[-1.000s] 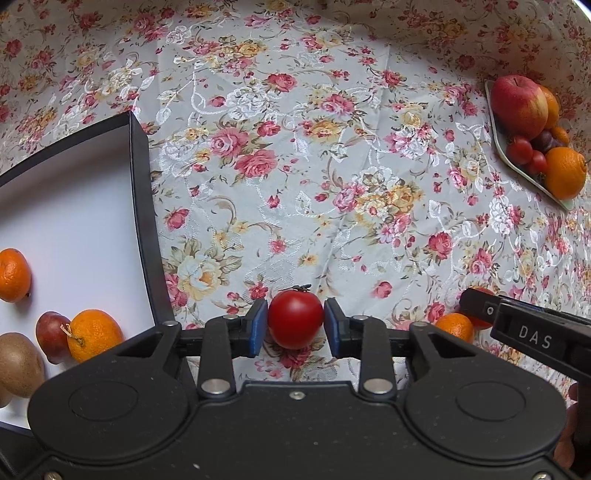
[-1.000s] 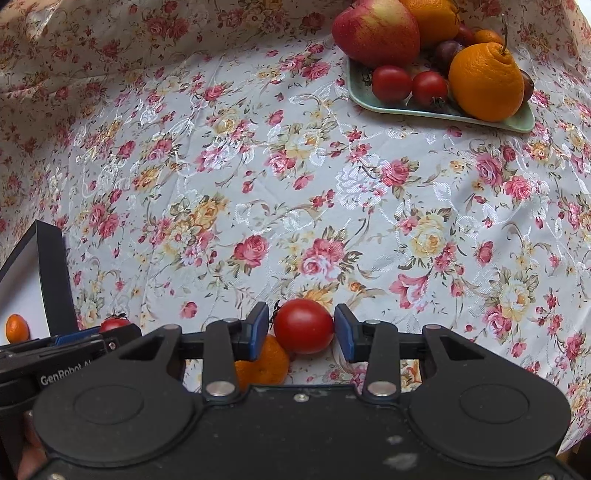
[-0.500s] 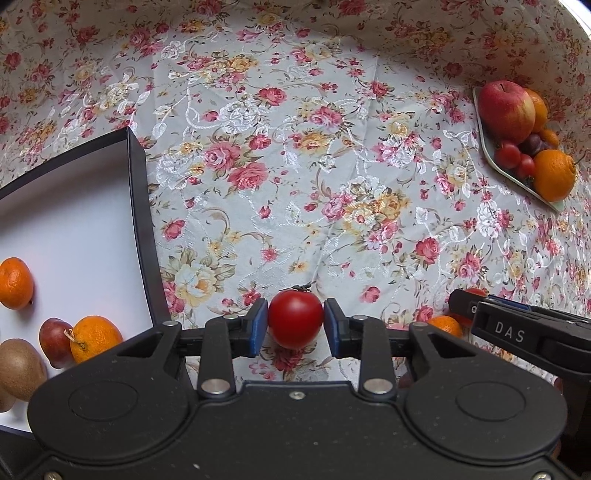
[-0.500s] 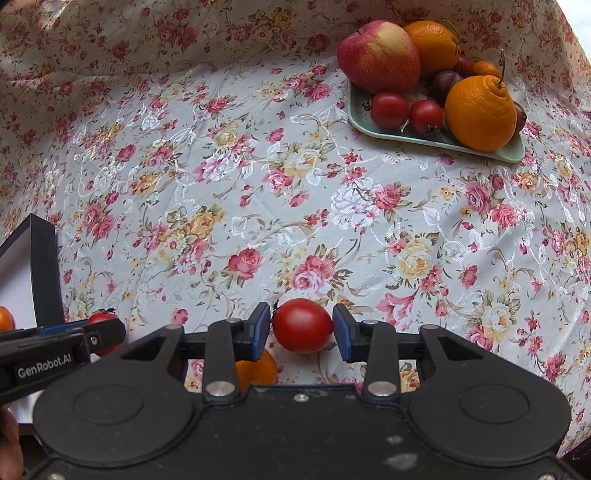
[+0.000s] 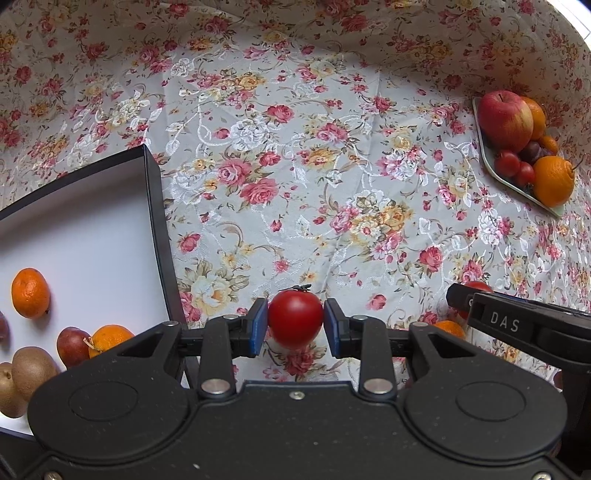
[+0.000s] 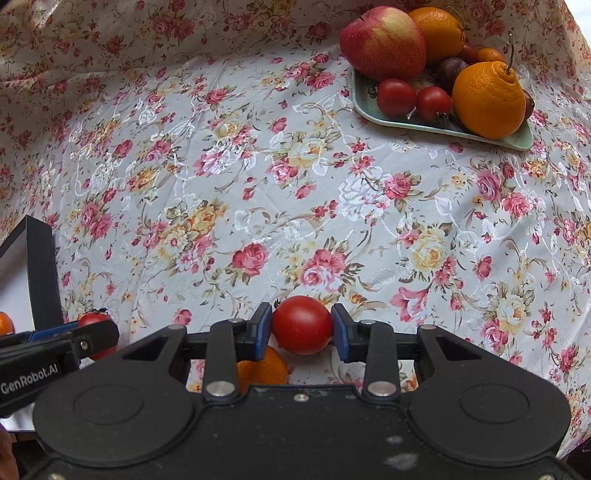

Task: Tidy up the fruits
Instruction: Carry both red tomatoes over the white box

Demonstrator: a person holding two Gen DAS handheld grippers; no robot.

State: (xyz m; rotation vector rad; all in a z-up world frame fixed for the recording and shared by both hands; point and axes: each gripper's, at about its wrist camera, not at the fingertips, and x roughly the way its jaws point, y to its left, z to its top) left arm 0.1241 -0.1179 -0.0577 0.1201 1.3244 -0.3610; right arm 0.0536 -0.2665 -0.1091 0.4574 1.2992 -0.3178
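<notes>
- My left tool (image 5: 295, 323): blue pads clamped on either side of a red tomato (image 5: 294, 318), stem end pointing away from me, held above the floral tablecloth (image 5: 295, 166) that covers the table.
- My right tool (image 6: 301, 328): jaws drawn in as far as they go on a second red tomato (image 6: 302, 325), the pads pressing its left and right flanks.
- Below and just behind the right tool's tomato, a small orange (image 6: 260, 371) lies on the cloth, partly hidden by the tool body.
- Black-walled box (image 5: 157, 236) with a white floor, at the left: it holds a mandarin (image 5: 30, 292) toward its far side, and nearer me a plum (image 5: 72, 345), an orange (image 5: 109, 338) touching the plum, and two kiwis (image 5: 31, 371) at the left edge.
- Pale green tray (image 6: 443, 127), far right: a large apple (image 6: 382, 42) at its far left corner, an orange (image 6: 441, 31) behind that, two small tomatoes (image 6: 396, 96) side by side at the near rim, a knobbed orange (image 6: 488, 99) at the near right, and a dark plum (image 6: 451, 70) in the middle.
- From the left view, my right tool appears at the right edge, labelled DAS; from the right view, my left tool shows at the lower left, labelled GenRobot.AI.
- The two tools sit side by side, near me, between box and tray.
</notes>
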